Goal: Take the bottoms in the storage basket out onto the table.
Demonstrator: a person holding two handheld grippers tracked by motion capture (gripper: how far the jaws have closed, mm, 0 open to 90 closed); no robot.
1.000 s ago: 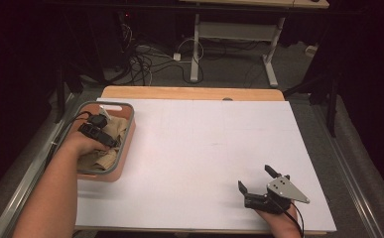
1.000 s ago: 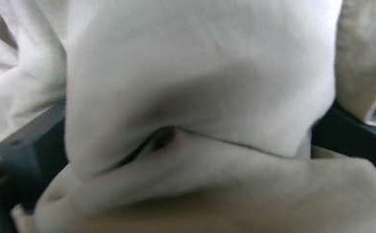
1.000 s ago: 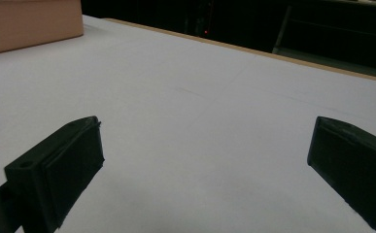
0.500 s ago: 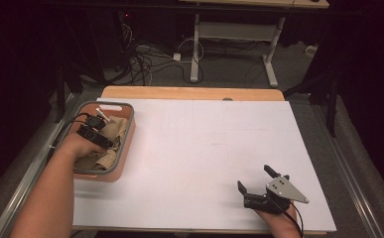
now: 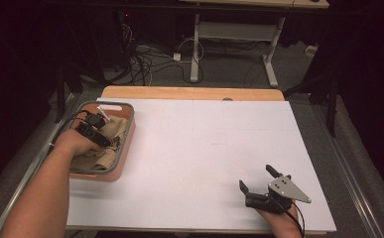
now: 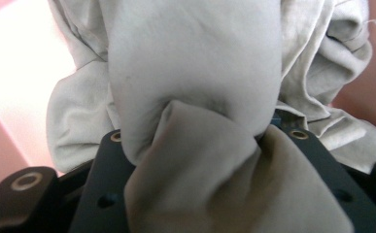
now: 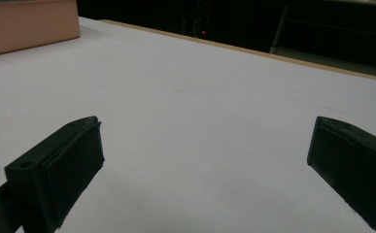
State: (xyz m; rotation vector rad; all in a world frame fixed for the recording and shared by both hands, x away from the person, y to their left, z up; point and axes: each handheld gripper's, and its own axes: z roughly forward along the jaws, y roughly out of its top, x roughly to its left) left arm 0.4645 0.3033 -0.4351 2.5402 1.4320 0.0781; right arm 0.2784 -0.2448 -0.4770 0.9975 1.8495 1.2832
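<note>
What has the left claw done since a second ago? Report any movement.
Yes. The left claw, shut on beige cloth, rose slightly toward the far rim of the pink plastic basket.

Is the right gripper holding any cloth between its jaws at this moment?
No, the right gripper has its jaws wide apart above the bare white table, with nothing between them.

No text, label, brand, number or sign can be read anywhere: not on the white table top [image 5: 204,148], and not on the pink bin [image 5: 126,141] at its left edge or the beige cloth [image 6: 195,63] inside that bin.
</note>
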